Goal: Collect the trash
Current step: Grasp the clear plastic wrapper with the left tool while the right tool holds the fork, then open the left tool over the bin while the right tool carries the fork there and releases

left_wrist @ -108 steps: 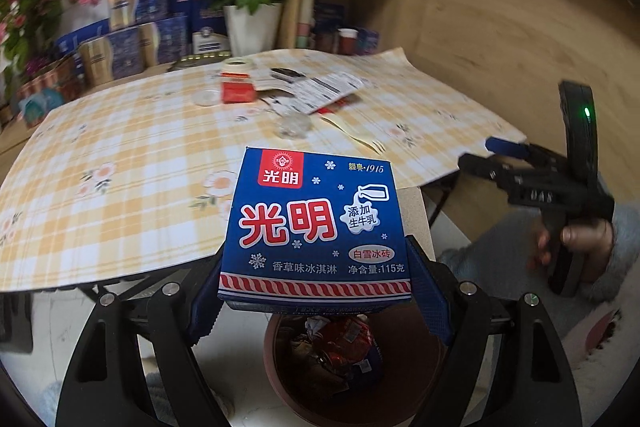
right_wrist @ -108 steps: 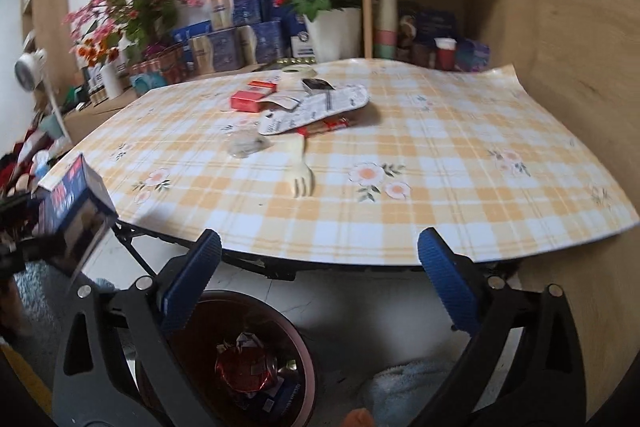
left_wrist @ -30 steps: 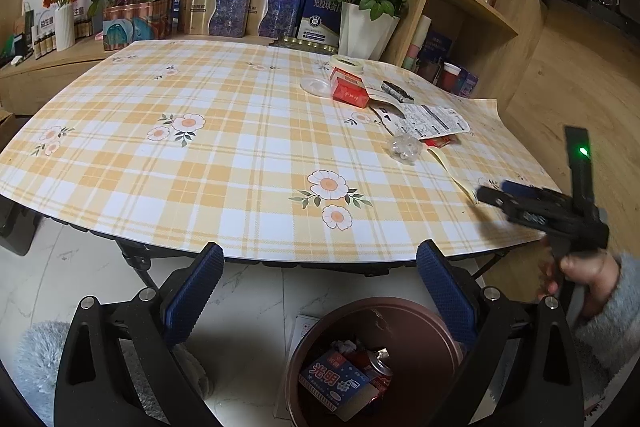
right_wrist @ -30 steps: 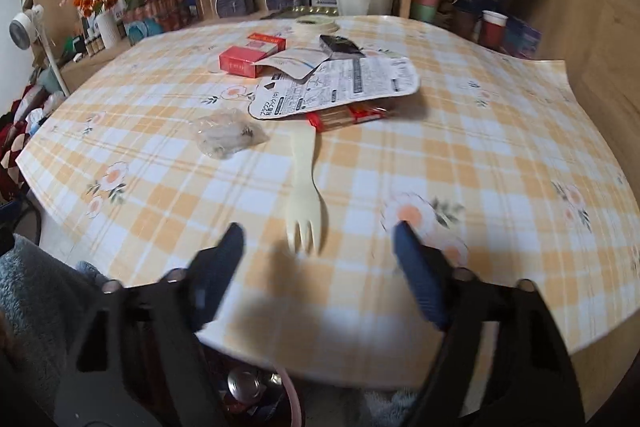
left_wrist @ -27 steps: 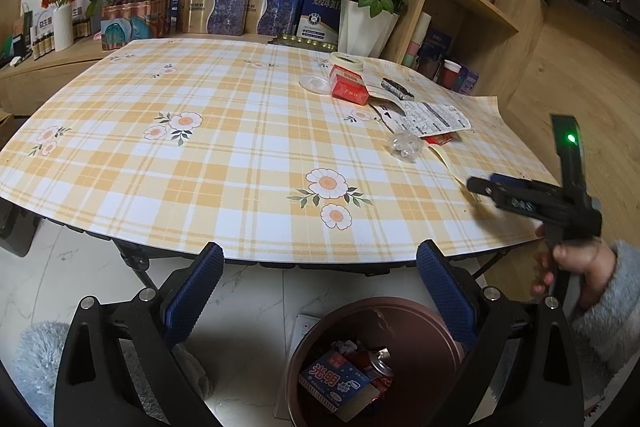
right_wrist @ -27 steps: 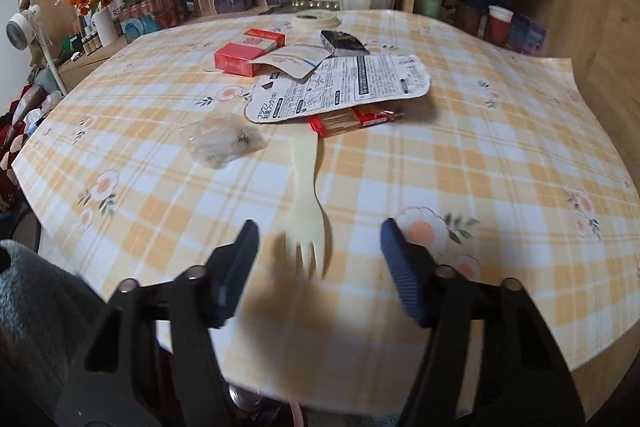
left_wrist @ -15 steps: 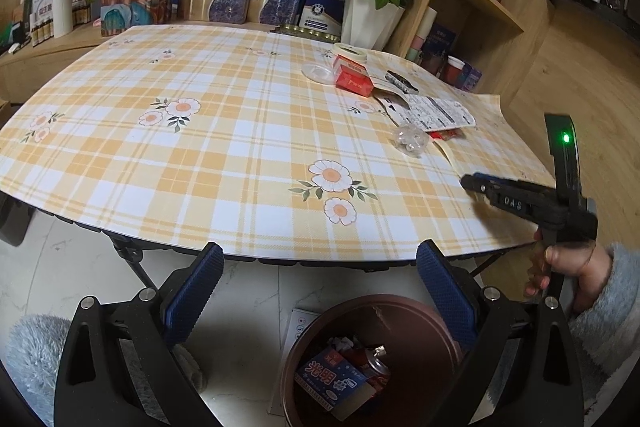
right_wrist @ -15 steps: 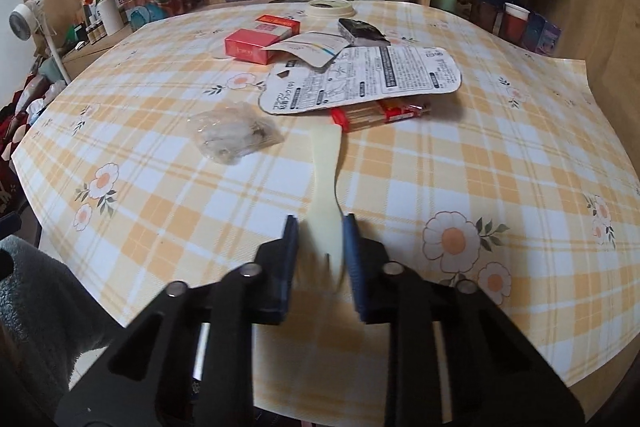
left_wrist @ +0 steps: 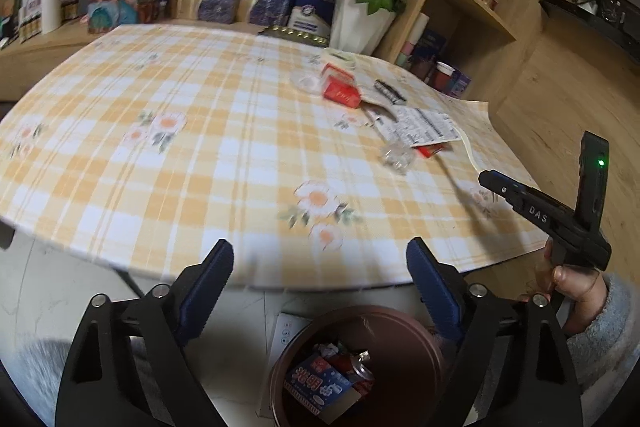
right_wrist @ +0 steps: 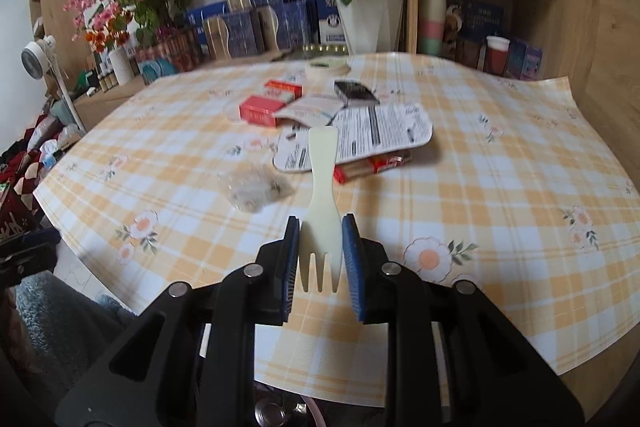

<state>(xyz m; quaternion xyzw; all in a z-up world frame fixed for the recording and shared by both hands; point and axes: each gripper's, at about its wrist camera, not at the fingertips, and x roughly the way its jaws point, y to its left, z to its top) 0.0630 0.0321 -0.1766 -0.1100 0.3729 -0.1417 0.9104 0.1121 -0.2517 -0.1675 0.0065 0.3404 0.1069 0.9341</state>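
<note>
Yellow plaid cloth with flower prints covers the bench (right_wrist: pixel 500 195), and boxes and potted roses stand along its far edge by the wooden shelves. On the right wrist view, the right claw (right_wrist: pixel 321 251) is clamped on a cream plastic fork (right_wrist: pixel 321 203). Its blue pads (right_wrist: pixel 352 247) press the fork's head from both sides, the tines pointing back toward the camera and the handle reaching forward over the bench. Beyond the handle tip lie a printed card (right_wrist: pixel 372 135), a red wrapper (right_wrist: pixel 380 163) partly under it, a crumpled clear bag (right_wrist: pixel 256 189) to the left, and a red box (right_wrist: pixel 260 111) farther back.

On the left wrist view, the left claw (left_wrist: pixel 320 287) hangs apart, holding nothing, just off the near bench edge. Directly below it sits a brown bin (left_wrist: pixel 408 331) on the floor, with a blue carton (left_wrist: pixel 316 383) and a can (left_wrist: pixel 356 373) inside. The right claw appears at the right edge, over the bench corner.
</note>
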